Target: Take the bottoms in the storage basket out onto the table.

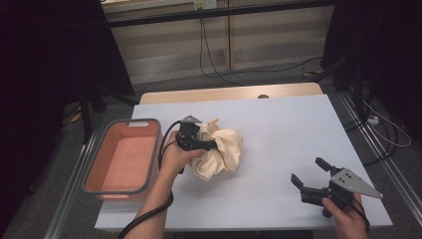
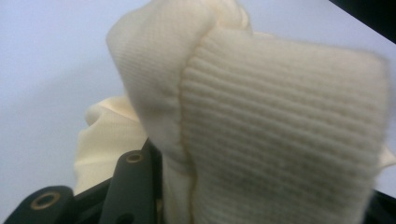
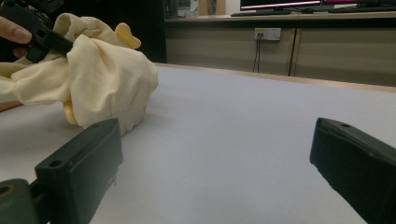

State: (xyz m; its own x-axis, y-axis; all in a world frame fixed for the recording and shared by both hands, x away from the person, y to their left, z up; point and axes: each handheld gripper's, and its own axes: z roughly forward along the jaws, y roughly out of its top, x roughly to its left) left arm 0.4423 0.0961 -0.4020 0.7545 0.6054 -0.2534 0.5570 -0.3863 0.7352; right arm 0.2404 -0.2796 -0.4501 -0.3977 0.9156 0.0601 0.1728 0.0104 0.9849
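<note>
The bench (image 1: 278,149) is wide, pale and bare apart from the work in hand. At its left edge sits a salmon-coloured bin (image 1: 94,172) with a grey rim, nothing in it as far as I can see. Just right of the bin, mid-bench, lies the cream garment (image 1: 221,152), bunched into a loose heap with a ribbed cuff or hem turned up.

The left tongs (image 1: 206,144) are buried in that heap. In the left gripper view the ribbed fabric (image 2: 280,140) stands between the jaws, which look only partly closed — I can't tell whether the pads press on the cloth or just flank it. The right tongs (image 1: 309,173) hover near the bench's front right corner, jaws spread wide w/ nothing between them, well apart from the garment.

Risks, biggest first:
- Grip looks loose — if the left hand lifts now, the cloth could slide out and flop back on the bench, or only the cuff comes up and the rest trails.
- If the garment is headed for the bin, a trailing sleeve could drape over the rim, leaving it half in, half out.
- A thick fold between the jaws may snag on opening, so the cloth gets dragged along w/ the tongs.
</note>
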